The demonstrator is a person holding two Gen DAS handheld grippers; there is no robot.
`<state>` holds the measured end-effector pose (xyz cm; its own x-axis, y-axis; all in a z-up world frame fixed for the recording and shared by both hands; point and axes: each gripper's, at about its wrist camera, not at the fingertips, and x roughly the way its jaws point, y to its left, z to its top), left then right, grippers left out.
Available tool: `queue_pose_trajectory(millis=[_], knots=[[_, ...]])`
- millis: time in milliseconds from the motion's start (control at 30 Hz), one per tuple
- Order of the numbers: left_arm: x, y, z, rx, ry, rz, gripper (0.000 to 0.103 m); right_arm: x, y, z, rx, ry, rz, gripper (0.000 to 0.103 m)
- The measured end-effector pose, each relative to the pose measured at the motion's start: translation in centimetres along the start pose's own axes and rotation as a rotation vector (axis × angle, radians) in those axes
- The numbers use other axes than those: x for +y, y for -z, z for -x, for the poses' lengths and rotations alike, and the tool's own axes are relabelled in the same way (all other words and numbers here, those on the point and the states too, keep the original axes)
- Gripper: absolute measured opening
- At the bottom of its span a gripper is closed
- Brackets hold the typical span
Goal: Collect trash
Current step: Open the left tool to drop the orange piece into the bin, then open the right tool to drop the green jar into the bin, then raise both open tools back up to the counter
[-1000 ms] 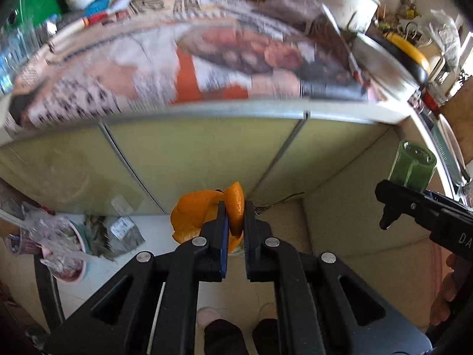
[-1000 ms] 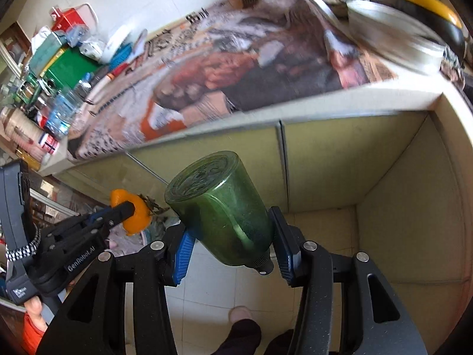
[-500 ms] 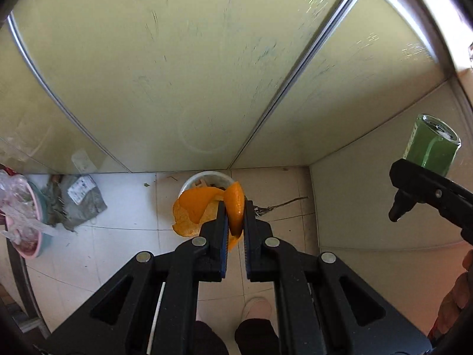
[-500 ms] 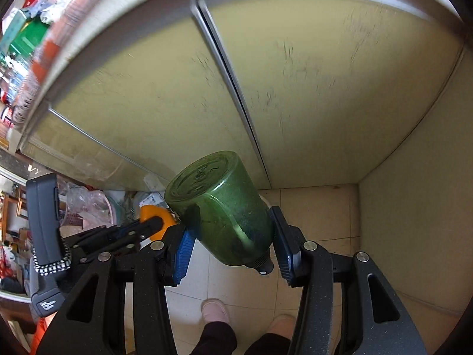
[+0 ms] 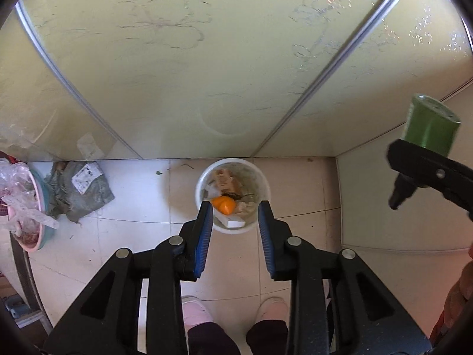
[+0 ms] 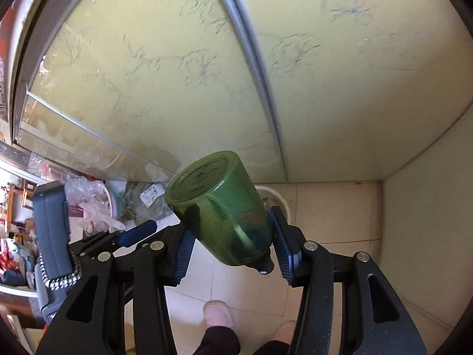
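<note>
While the cabinet doors [image 5: 183, 68] fill the background, the white bin [image 5: 233, 227] stands at their foot. Left gripper [image 5: 235, 210], above the bin: jaws wide, empty. Right gripper [image 6: 230, 236] clamps the green bottle [image 6: 221, 207]. Orange peel [image 5: 224, 204] lies inside the bin.

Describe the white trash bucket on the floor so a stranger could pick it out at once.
Start at the pale yellow-green cabinet doors and drop to the tiled floor where their metal divider ends. There stands the white bucket, round and open-topped, just beyond the open left claw. Unlike the pink basin and crumpled grey bag to its left, it holds an orange peel among scraps.
</note>
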<state>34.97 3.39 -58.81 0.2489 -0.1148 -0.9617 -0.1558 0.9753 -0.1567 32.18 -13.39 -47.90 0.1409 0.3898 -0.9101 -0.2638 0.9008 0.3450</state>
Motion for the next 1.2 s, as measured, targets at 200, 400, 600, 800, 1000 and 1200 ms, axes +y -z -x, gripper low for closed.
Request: queue_pose_trajectory(millis=[200,400,600,800,1000,1200], knots=[[1.8,-0.3,2.3,-0.046,-0.016,0.036,0.036,2.1,-0.5,-1.1,0.039,0.046,0.045,0.051],[2.0,-0.8,5.5,-0.081,-0.013,0.040,0.036,1.4,-0.8,0.5,0.048,0.043,0.045,0.052],[-0.3,-1.2,11.9,-0.135,-0.014,-0.002,0.036,2.0,-1.5,6.3,-0.017,0.057,0.057,0.052],[-3.9,-1.1,23.9,-0.248,-0.009,-0.025,0.039,3.4,-1.8,17.6,-0.140,0.043,0.072,0.052],[-7.5,1.1,37.9,-0.429,-0.004,-0.044,0.053,5.6,-0.9,31.5,-0.330,0.028,0.114,0.051],[-9.5,4.5,50.5,-0.612,0.010,-0.082,0.059,9.4,2.5,43.4,-0.569,0.021,0.177,0.051]])
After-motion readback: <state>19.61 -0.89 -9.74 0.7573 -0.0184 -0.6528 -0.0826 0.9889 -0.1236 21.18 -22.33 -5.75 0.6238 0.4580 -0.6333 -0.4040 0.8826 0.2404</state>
